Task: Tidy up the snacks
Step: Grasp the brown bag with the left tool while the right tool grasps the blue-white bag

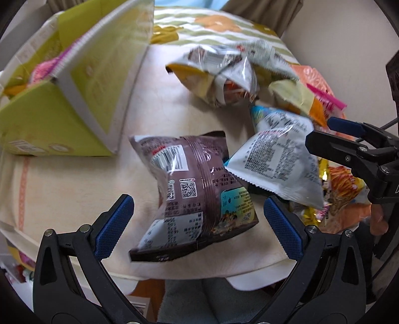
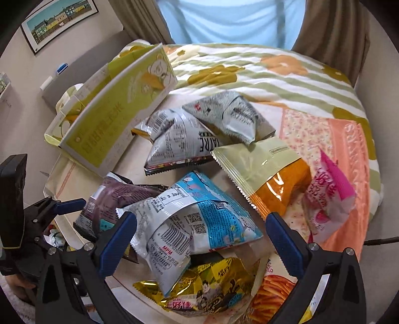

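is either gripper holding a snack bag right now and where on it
Neither. The left gripper is open around the brown plastic snack bag; the right gripper is open over the blue-and-white foil bag.

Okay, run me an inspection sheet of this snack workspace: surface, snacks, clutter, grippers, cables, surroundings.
Surface: bed with striped floral blanket, cream towel and pink towel spread over it.
Job's things: green cardboard box open, some packets already inside; brown snack bag, blue-and-white bag, orange-and-cream bag, pink bag, two grey-white bags, gold bag loose in a pile.
Clutter: nothing seen beyond the snacks.
Grippers: left gripper open, fingers either side of the brown bag; right gripper open over the blue-and-white bag.
Cables: one dark cable at the right edge.
Surroundings: framed picture on wall, curtains, person in light blue top.
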A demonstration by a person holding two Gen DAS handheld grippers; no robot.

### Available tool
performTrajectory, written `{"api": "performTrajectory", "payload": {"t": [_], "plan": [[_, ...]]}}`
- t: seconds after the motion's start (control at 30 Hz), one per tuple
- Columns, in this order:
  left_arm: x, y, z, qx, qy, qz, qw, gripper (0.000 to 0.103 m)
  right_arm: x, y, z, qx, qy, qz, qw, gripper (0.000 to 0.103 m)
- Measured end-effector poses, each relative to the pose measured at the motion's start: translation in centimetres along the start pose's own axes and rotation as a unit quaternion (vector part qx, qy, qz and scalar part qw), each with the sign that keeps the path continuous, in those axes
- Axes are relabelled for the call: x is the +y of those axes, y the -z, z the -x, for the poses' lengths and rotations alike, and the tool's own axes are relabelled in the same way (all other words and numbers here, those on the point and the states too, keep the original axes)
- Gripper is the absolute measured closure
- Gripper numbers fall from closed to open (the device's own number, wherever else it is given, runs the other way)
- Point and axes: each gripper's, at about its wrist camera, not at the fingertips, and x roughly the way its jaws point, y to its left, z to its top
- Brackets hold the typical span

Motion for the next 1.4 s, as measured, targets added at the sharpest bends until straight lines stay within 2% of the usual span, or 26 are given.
{"api": "performTrajectory", "payload": {"t": [0.13,0.2,0.27,0.47,0.6,0.9,1.33,1.4], "plan": [[0.1,-0.1,-1.5,0.007,0.001,-0.001,1.0000,0.000,-0.2,-0.1,-1.5,0.014,-0.008,0.004,1.000,0.000],[0.1,-0.1,-2.1,0.013,0.003,-0.001,0.9999,0.004,-0.2,-0.3,-2.0,0.018,-0.018,0.002,1.000,0.000],[0.1,-0.1,-2.6,0.020,0.006,-0.003,0.9998,0.012,-0.1,-0.5,-2.6,0.025,-0.027,0.002,0.999,0.000],[0.7,0.0,-2.4,0.017,0.004,-0.010,0.9998,0.021,0.0,-0.8,-3.8,0.041,-0.046,0.000,0.998,0.000],[0.7,0.1,-2.2,0.017,-0.001,-0.020,0.9996,0.023,0.3,-1.3,-4.6,0.051,-0.054,0.012,0.997,0.000],[0.8,0.3,-2.0,0.024,-0.006,-0.029,0.9993,0.024,1.3,-2.2,-6.3,0.071,-0.052,0.062,0.994,0.000],[0.9,1.6,-1.1,0.026,-0.012,-0.030,0.9991,0.026,3.7,-2.4,-7.8,0.093,-0.008,0.142,0.986,0.000],[0.9,1.7,-0.9,0.025,-0.013,-0.030,0.9992,0.027,4.1,-2.2,-7.9,0.092,-0.003,0.146,0.985,0.003]]}}
